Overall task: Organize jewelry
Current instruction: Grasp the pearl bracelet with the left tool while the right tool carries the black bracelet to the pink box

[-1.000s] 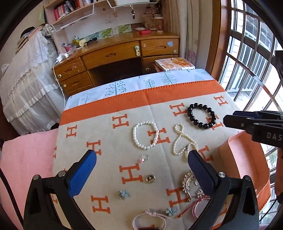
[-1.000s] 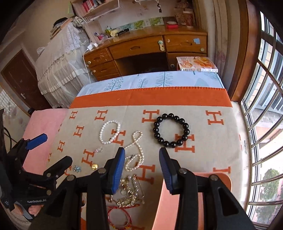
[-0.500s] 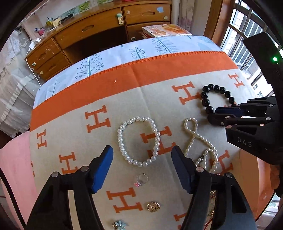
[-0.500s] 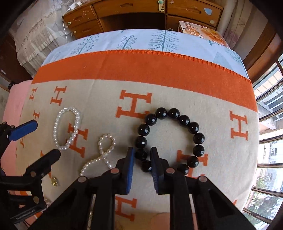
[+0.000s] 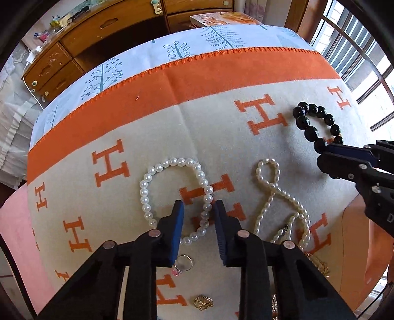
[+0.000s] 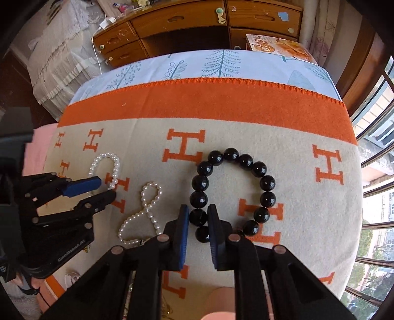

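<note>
Orange "H" letters are woven all over the cream blanket (image 5: 138, 128), which has a wide orange band along its far edge. Other writing, on the right gripper's side and on the book (image 6: 280, 46) at the far end, is too cut off or blurry to read.

The left gripper (image 5: 198, 211) has its blue pads set narrow, one on each side of the near strand of the white pearl bracelet (image 5: 145, 194), which lies flat on the blanket. The pads do not press the pearls. The right gripper (image 6: 198, 216) is closed tight on one bead of the black bead bracelet (image 6: 267, 183), which also lies on the blanket. Between the two bracelets lies a twisted pearl necklace (image 5: 270, 187). Near the left gripper sit a small ring (image 5: 183, 264) and a gold charm (image 5: 203, 302). Behind the blanket stands a brown wooden desk (image 6: 197, 19) with drawers.
</note>
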A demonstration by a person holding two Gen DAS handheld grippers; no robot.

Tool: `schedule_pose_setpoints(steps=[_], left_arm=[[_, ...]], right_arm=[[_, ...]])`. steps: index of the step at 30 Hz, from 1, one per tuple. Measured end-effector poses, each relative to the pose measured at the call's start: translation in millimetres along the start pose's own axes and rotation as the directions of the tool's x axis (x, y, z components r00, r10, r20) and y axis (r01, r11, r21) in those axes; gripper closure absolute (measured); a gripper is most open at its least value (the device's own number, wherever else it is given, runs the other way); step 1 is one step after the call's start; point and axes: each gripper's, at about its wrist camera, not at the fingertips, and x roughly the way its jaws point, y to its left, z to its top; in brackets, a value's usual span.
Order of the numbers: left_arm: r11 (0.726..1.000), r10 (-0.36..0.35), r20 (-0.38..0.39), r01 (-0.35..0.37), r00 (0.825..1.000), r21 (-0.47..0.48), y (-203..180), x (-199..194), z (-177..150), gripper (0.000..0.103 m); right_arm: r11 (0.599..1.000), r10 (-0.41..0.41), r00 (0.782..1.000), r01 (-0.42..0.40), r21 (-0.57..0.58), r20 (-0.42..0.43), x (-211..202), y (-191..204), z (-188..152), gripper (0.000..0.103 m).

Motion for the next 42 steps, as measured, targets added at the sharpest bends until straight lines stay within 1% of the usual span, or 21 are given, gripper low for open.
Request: schedule_pose_setpoints(steps=[1, 2, 4, 7, 9, 12, 15, 17, 19, 21, 23, 27, 29, 33, 35, 37, 38, 40, 42], left_arm=[[1.0, -0.012, -0.003, 0.012, 1.0, 0.0, -1.4, 0.4, 0.0, 0.095], [1.0, -0.01, -0.002, 0.01, 1.0, 0.0, -1.6, 0.1, 2.0, 0.096], [1.0, -0.003, 0.014, 0.004, 1.0, -0.008, -2.7, -0.8, -0.4, 0.098], [0.998, -0.021, 0.048, 0.023, 0.999, -0.051, 1.7, -6.1, -4.9, 0.098], [0.996, -0.02, 0.077, 0.026, 0.997, -0.089, 7.6, -14.4, -7.3, 0.098], [0.991, -0.039, 0.128, 0.055, 0.991, -0.125, 13.4, -37.5, -11.5, 0.098], [0.989, -0.052, 0.192, 0.078, 0.98, -0.129, 12.4, -68.2, -17.7, 0.098], [0.988, -0.064, 0.233, 0.095, 0.97, -0.125, 5.7, -91.1, -21.7, 0.098], [0.985, -0.087, 0.273, 0.123, 0.958, -0.118, -0.9, -113.1, -27.4, 0.098], [0.984, -0.112, 0.308, 0.149, 0.945, -0.101, -9.6, -133.1, -30.9, 0.098], [0.98, -0.143, 0.335, 0.18, 0.931, -0.08, -24.1, -149.9, -37.0, 0.098], [0.973, -0.207, 0.368, 0.23, 0.907, -0.02, -55.8, -173.4, -49.8, 0.098], [0.97, -0.231, 0.369, 0.243, 0.9, 0.014, -74.7, -177.0, -52.3, 0.098], [0.957, -0.288, 0.352, 0.28, 0.891, 0.075, -108.6, -178.7, -57.2, 0.098], [0.951, -0.309, 0.339, 0.292, 0.889, 0.101, -123.2, -175.6, -59.3, 0.098], [0.947, -0.32, 0.324, 0.297, 0.89, 0.121, -136.4, -172.1, -61.4, 0.098], [0.945, -0.326, 0.316, 0.301, 0.891, 0.126, -140.9, -168.2, -62.3, 0.098], [0.943, -0.333, 0.302, 0.307, 0.894, 0.131, -149.0, -162.0, -63.9, 0.098], [0.941, -0.337, 0.288, 0.311, 0.896, 0.134, -154.7, -155.0, -65.2, 0.098]], right_arm=[[1.0, 0.024, 0.999, -0.024, 0.012, 0.021, -7.2, -1.7, -1.5, 0.088], [0.999, 0.048, 0.998, -0.048, 0.022, 0.041, -14.8, -3.0, -3.1, 0.088], [0.995, 0.091, 0.992, -0.095, 0.043, 0.087, -31.4, -6.2, -6.5, 0.088], [0.986, 0.14, 0.976, -0.153, 0.065, 0.164, -58.6, -11.1, -13.1, 0.088], [0.979, 0.171, 0.962, -0.191, 0.078, 0.211, -77.0, -15.5, -18.1, 0.088], [0.964, 0.222, 0.936, -0.253, 0.081, 0.274, -101.4, -20.5, -29.4, 0.088], [0.951, 0.262, 0.909, -0.3, 0.073, 0.325, -123.7, -23.0, -42.9, 0.088], [0.947, 0.27, 0.894, -0.314, 0.069, 0.356, -137.7, -24.4, -53.0, 0.088], [0.944, 0.271, 0.882, -0.322, 0.073, 0.386, -149.9, -28.6, -64.1, 0.088], [0.945, 0.257, 0.876, -0.316, 0.082, 0.408, -159.4, -35.1, -76.8, 0.088], [0.951, 0.228, 0.877, -0.293, 0.095, 0.422, -166.1, -41.6, -89.9, 0.088], [0.968, 0.148, 0.9, -0.216, 0.125, 0.409, -164.8, -54.1, -116.7, 0.088], [0.976, 0.087, 0.914, -0.157, 0.149, 0.395, -159.8, -60.2, -128.3, 0.088], [0.984, 0.0, 0.931, -0.065, 0.164, 0.366, -144.8, -68.7, -145.5, 0.088], [0.986, 0.007, 0.941, -0.061, 0.152, 0.337, -132.8, -67.9, -148.0, 0.088], [0.987, 0.028, 0.955, -0.074, 0.146, 0.297, -117.8, -65.7, -149.4, 0.087], [0.985, 0.03, 0.958, -0.076, 0.152, 0.286, -111.5, -65.1, -149.3, 0.087], [0.982, 0.044, 0.96, -0.092, 0.162, 0.276, -102.1, -64.8, -149.5, 0.087], [0.976, 0.068, 0.957, -0.123, 0.182, 0.283, -98.4, -66.0, -151.9, 0.087]])
